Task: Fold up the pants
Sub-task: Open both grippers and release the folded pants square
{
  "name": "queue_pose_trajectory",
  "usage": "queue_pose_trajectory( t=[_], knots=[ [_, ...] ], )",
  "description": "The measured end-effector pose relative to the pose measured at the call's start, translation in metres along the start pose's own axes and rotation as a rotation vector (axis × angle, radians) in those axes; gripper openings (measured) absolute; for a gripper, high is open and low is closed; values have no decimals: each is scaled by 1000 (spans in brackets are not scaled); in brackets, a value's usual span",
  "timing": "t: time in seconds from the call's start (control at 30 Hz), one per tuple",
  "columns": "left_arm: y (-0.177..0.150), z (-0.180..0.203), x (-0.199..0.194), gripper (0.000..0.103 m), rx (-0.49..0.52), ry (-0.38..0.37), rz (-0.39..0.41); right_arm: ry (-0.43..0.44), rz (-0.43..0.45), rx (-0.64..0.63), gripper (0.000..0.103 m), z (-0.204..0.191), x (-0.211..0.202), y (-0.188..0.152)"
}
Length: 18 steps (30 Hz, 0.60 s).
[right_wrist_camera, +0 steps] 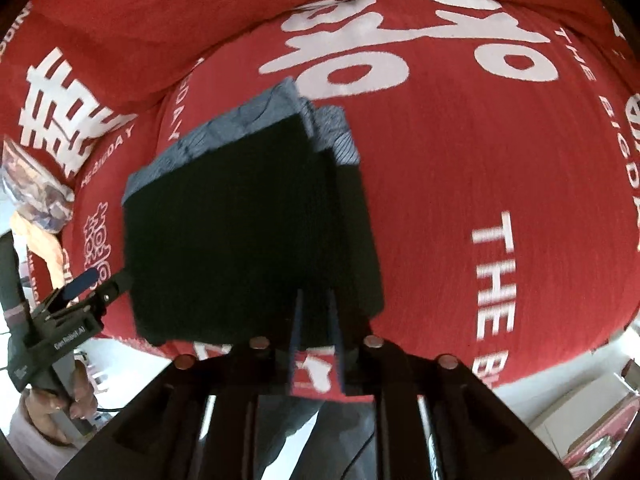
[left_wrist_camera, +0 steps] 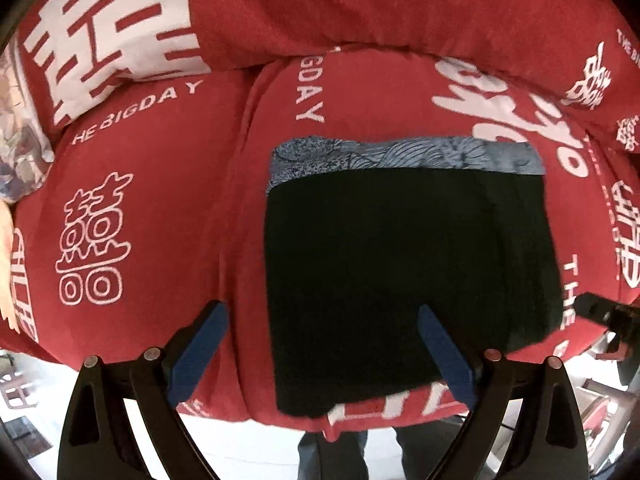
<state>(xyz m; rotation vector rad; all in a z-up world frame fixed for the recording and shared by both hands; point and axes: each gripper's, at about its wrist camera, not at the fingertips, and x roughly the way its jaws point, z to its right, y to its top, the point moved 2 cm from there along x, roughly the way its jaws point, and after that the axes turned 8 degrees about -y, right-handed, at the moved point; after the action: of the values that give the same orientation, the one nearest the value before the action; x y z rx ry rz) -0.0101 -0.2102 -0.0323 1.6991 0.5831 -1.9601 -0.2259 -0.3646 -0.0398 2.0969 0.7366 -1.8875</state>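
The black pants [left_wrist_camera: 404,276] lie folded into a thick rectangle on the red sofa cushion [left_wrist_camera: 160,200], with a blue-grey patterned waistband [left_wrist_camera: 400,156] along the far edge. My left gripper [left_wrist_camera: 322,312] is open above the front left part of the pants, holding nothing. In the right wrist view the pants [right_wrist_camera: 248,232] lie just ahead. My right gripper [right_wrist_camera: 316,296] has its fingers close together with a narrow gap, at the near edge of the pants; nothing shows between them. The left gripper also shows in the right wrist view [right_wrist_camera: 96,280].
The sofa cover is red with white characters and "THE BIGDAY" print; its backrest [left_wrist_camera: 360,8] rises behind. A patterned cushion [left_wrist_camera: 20,148] sits at the far left. The sofa's front edge and pale floor [left_wrist_camera: 248,448] lie below. The right gripper's tip [left_wrist_camera: 592,308] shows at the right.
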Motion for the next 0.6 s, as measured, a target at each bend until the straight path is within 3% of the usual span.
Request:
queue_pose_trajectory(
  t=[0.07, 0.33, 0.47, 0.53, 0.6],
  knots=[
    [-4, 4, -14, 102, 9, -9, 6, -6, 12, -6, 54, -6, -10, -8],
    [-13, 11, -55, 102, 48, -36, 24, -21, 67, -18, 65, -31, -51, -33],
    [-15, 8, -64, 102, 56, -60, 19, -76, 134, -39, 86, -44, -72, -42],
    [-17, 5, -65, 102, 45, -56, 3, -134, 168, -71, 90, -52, -80, -46],
    [-19, 7, -71, 102, 40, -50, -5, -172, 174, -109, 103, -61, -88, -52]
  ],
)
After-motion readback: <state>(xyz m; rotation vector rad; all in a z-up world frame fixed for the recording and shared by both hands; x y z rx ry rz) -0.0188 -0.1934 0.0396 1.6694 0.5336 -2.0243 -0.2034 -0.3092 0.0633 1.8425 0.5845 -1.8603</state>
